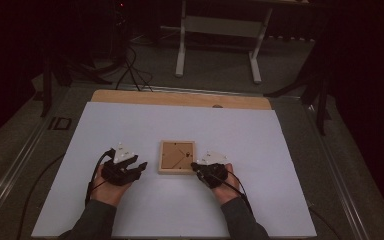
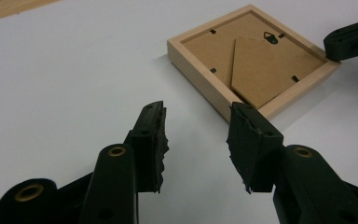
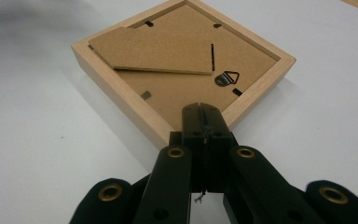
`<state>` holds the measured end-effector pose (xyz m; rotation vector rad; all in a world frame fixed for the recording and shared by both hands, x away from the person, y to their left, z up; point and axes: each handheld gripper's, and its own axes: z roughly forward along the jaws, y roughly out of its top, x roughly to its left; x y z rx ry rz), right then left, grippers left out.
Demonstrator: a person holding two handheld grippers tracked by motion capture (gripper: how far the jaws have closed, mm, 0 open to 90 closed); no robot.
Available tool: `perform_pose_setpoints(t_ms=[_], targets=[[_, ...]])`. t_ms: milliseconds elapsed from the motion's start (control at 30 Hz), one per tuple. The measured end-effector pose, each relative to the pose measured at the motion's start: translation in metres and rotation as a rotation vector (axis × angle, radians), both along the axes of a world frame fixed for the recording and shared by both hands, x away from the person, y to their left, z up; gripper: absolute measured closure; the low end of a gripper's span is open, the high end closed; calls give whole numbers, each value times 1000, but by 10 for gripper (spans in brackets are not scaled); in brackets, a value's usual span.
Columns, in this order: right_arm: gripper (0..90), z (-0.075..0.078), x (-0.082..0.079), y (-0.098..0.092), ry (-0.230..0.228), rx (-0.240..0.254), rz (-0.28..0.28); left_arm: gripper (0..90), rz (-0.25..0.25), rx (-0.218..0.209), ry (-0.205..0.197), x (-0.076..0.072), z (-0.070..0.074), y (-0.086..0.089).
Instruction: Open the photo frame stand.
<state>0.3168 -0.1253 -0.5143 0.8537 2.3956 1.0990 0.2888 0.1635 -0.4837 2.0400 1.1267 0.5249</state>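
White table [image 1: 130, 130] runs wide under everything, with a wooden strip [image 1: 180, 98] along its far edge. The landmark is the picture frame [image 1: 177, 157] — small, square, pale wood, lying face down near the middle of the table, well short of the strip. Its brown backing board faces up, with a folded stand [image 3: 154, 49] lying flat across it and a small metal hanger [image 3: 225, 78] near one corner.

Left gripper [image 1: 141, 165] sits just left of the frame, held from below by the person's hand [image 1: 111, 189]. Its jaws stand apart with bare table between them; the nearer jaw tip lies close to the frame's near corner, and whether it touches cannot be told. Nothing is gripped.

Right gripper [image 1: 195, 166] sits at the frame's right near corner. In the right gripper view its jaws are pressed flat together, pad against pad, tips at the frame's corner [image 3: 200, 112] — clenched, with nothing between them.
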Motion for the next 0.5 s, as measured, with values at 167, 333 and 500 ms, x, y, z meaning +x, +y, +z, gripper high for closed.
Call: perform_pose_setpoints(t_ms=[167, 333, 500], targets=[[898, 0, 0, -1, 2, 3, 3, 535, -41, 23, 27, 12, -1, -15], [898, 0, 1, -1, 7, 7, 3, 512, -71, 28, 44, 22, 3, -26], [898, 0, 1, -1, 8, 10, 4, 501, -83, 23, 68, 31, 9, -31]])
